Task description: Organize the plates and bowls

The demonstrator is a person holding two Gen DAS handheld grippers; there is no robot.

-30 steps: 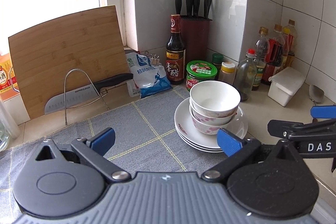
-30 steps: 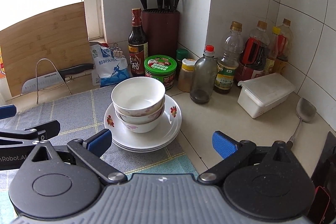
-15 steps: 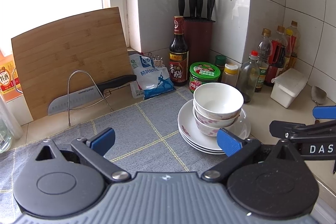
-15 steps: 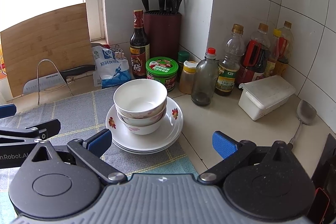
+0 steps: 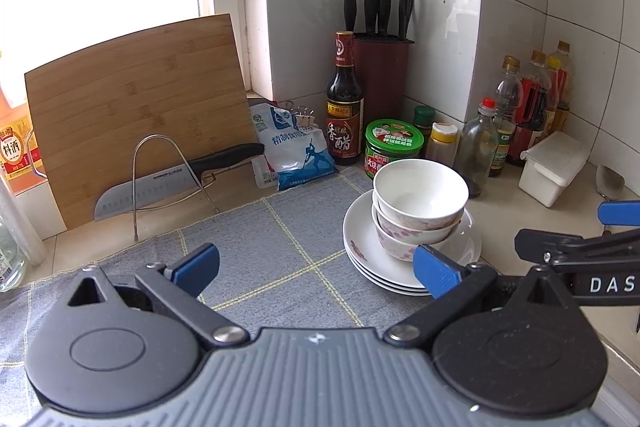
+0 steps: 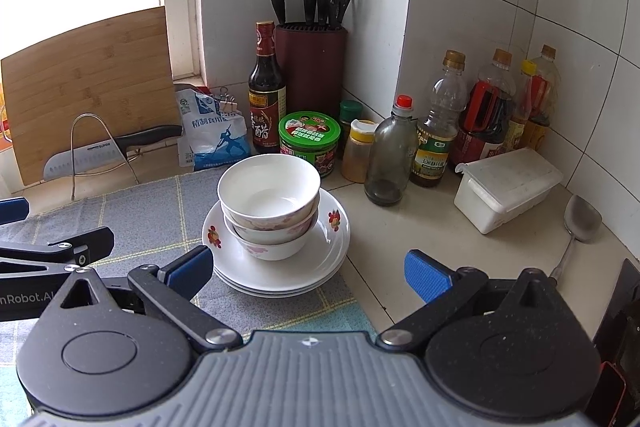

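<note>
Basically, both grippers were spread wide and held nothing. The left gripper [image 5: 316, 267] hovered over the grey checked cloth mat [image 5: 256, 247], its blue-padded fingers [image 5: 198, 265] well apart; the right-hand pad sat in front of the dish stack's near edge, contact unclear. The right gripper [image 6: 308, 271] was likewise released, jaws wide, with the stack just ahead of its left pad.

The task items were in one pile: three white floral-print bowls [image 6: 270, 203] nested upright, sitting on a stack of white floral-rimmed plates [image 6: 332, 247]. The plates rested on the mat's right edge, partly overhanging onto the beige countertop [image 6: 420, 235].

Behind the pile: a green-lidded jar [image 6: 310, 135], a dark vinegar bottle [image 6: 266, 95] and a maroon knife block [image 6: 312, 63] in the tiled corner. A white lidded plastic box [image 6: 508, 187] and a metal spoon [image 6: 582, 223] lay to the right, well apart from the pile. A bamboo cutting board [image 5: 136, 111] leaned on the wall at left, with a black-handled kitchen knife [image 5: 160, 183] on a wire rack in front of it.
</note>
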